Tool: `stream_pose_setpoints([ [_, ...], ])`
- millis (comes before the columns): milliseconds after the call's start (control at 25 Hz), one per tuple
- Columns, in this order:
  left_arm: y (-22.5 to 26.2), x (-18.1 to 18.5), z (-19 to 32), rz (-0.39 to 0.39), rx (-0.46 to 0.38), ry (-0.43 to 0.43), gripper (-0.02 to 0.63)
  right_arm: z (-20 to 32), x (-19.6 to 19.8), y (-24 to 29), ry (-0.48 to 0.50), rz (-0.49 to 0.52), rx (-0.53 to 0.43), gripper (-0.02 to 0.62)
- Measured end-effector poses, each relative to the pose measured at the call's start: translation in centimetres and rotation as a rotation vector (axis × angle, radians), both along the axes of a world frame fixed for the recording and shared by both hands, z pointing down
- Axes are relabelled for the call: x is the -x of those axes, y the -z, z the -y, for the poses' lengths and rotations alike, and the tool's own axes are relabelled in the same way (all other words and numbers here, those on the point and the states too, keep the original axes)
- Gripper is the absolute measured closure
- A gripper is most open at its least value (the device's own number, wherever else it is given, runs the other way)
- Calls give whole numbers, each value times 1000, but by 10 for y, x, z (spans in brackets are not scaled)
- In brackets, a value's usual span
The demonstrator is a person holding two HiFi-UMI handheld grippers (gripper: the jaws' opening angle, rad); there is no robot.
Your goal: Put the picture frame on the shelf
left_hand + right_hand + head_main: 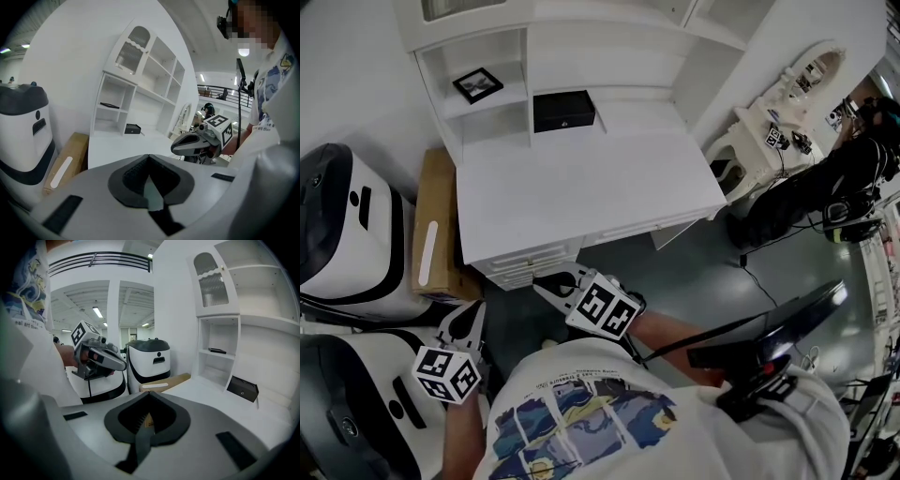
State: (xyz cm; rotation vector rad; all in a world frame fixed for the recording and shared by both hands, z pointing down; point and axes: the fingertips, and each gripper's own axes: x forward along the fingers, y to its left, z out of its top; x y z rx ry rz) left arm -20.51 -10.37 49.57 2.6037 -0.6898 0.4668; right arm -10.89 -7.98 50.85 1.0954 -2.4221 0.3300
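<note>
Above the table's (581,187) back-left corner, on the shelf (512,95) of the hutch's left cubby, the picture frame (477,84) lies flat, face up, and is not propped upright. It looks nearly square, so no long axis can be told. It sits skewed, with one corner toward the cubby's open front. It is probably light and stiff, with a slippery, breakable glazed front, so the safest hold would be a pinch across one dark edge rail at the front corner. A black box (563,111) rests just right of the cubby at the table's back edge. Both the left gripper (471,317) and the right gripper (546,283) hover off the table's front edge, jaws pressed together and empty.
</note>
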Motion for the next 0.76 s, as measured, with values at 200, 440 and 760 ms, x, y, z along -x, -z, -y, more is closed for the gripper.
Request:
stream_pose_setpoints([
  [200,-1,2,0,4,6,2,592,1,2,0,6,2,1,571],
  [440,-1,-3,1,8,10,-3,592,3,-2,-1,8,1,4,571],
  [760,0,-13,-8,6,27,-3,592,-3,-10,-6,17,7,14,571],
])
